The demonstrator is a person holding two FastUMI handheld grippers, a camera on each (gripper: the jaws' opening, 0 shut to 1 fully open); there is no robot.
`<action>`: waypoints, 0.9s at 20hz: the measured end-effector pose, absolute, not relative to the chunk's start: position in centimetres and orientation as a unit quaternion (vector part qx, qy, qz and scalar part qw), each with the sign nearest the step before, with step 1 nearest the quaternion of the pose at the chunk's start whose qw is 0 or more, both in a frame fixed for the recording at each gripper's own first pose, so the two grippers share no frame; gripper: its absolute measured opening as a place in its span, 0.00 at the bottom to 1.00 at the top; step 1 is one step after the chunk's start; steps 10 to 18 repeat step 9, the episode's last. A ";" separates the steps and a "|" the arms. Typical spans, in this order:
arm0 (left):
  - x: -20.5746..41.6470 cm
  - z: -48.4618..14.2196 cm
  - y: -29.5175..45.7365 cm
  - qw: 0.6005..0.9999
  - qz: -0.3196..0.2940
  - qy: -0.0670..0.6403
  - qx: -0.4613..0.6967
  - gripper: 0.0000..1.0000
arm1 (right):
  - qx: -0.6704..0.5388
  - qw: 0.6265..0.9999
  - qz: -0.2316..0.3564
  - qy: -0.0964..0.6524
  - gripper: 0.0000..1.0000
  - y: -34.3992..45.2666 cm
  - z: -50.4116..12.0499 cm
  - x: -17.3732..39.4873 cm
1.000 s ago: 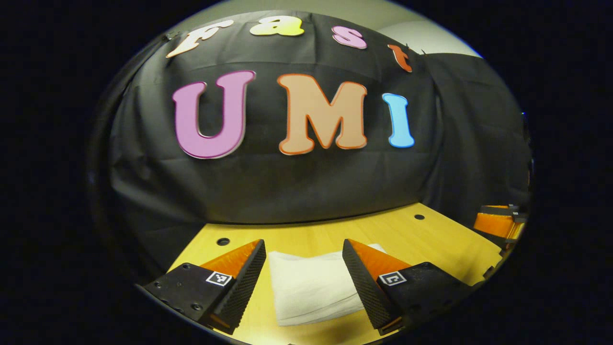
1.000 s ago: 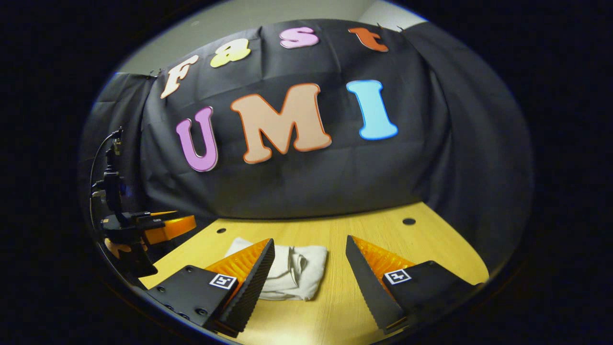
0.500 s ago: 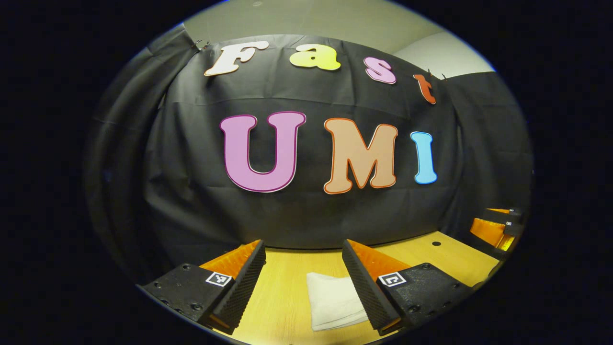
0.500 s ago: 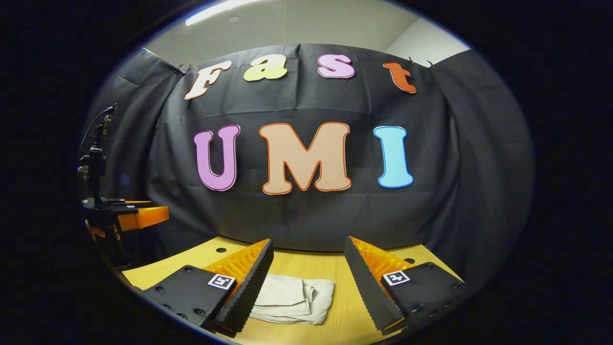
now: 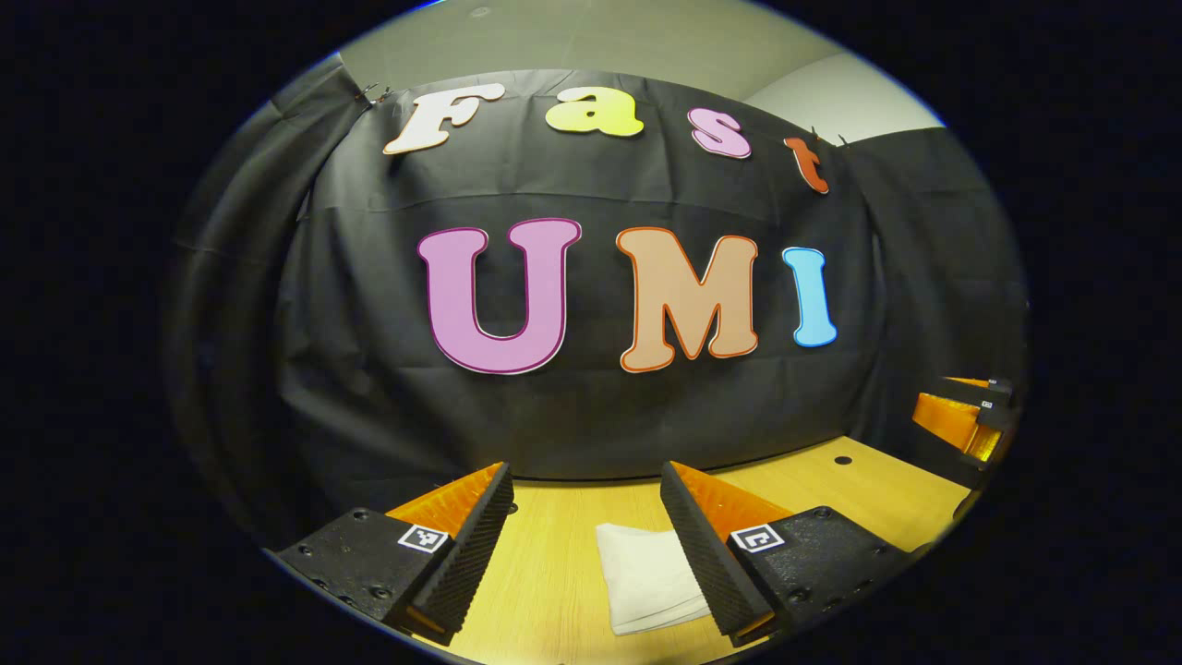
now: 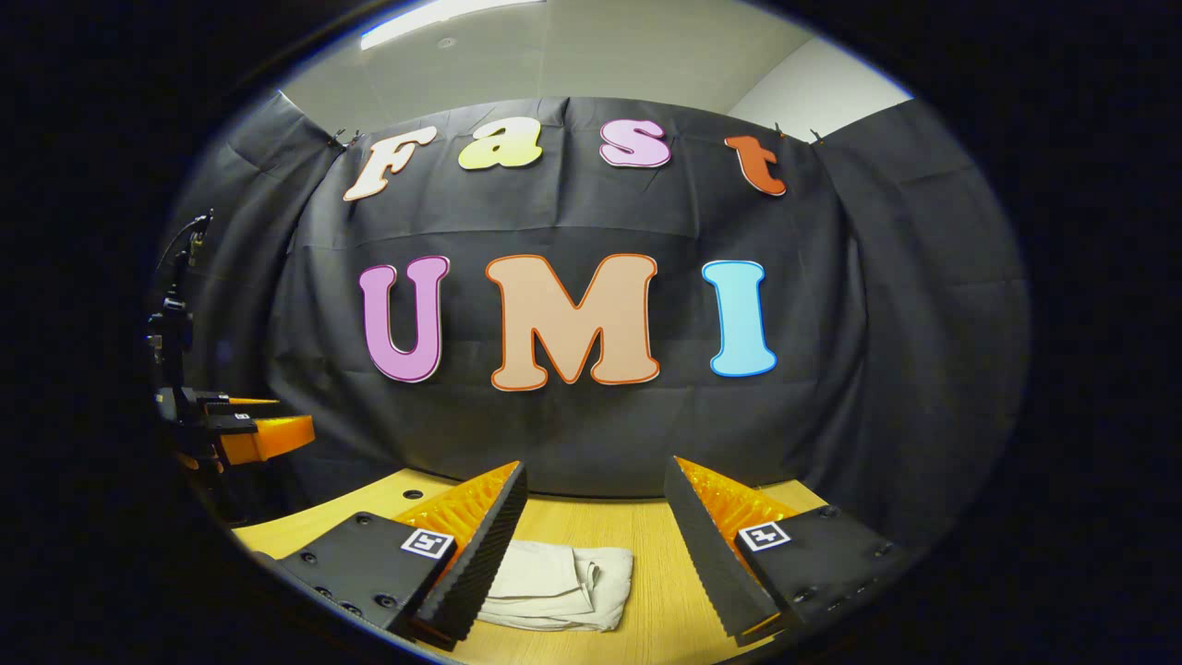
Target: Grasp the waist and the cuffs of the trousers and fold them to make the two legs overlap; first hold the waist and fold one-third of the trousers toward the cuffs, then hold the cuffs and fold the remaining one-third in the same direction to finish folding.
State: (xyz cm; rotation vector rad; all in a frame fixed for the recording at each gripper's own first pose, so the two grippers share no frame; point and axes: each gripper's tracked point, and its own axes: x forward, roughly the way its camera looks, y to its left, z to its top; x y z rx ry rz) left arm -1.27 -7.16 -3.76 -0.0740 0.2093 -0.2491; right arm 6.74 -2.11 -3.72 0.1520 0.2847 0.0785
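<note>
Trousers (image 5: 648, 577) lie on the wooden tabletop (image 5: 554, 573) as a small pale bundle, folded down to a compact rectangle near the middle of the table, well short of its far edge by the black cloth wall (image 5: 572, 416). In the right gripper view the same bundle (image 6: 554, 586) shows stacked layers with a rounded fold on one side, though the fisheye makes it hard to tell which end holds the cuffs. The left gripper (image 5: 586, 540) hangs above the table with its fingers spread wide and nothing between them; the bundle sits below, toward its right finger. The right gripper (image 6: 596, 545) is likewise spread apart and empty, the bundle partly hidden behind its left finger. Neither touches the cloth. Judging by the tidy stack, both thirds look folded and the task seems at its close. The next move probably calls only for drawing both grippers clear without brushing the bundle, or for a light press if a layer springs up.
</note>
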 end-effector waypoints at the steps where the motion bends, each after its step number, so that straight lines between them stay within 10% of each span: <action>1: -1.3 -4.0 -7.2 0.986 -0.124 0.106 -0.039 0.94 | 0.074 0.987 0.037 0.140 0.96 -2.2 -3.5 6.8; 18: -1.1 -3.5 -6.6 0.987 -0.117 0.096 -0.047 0.95 | 0.060 0.990 0.038 0.121 0.96 -1.5 -2.0 6.9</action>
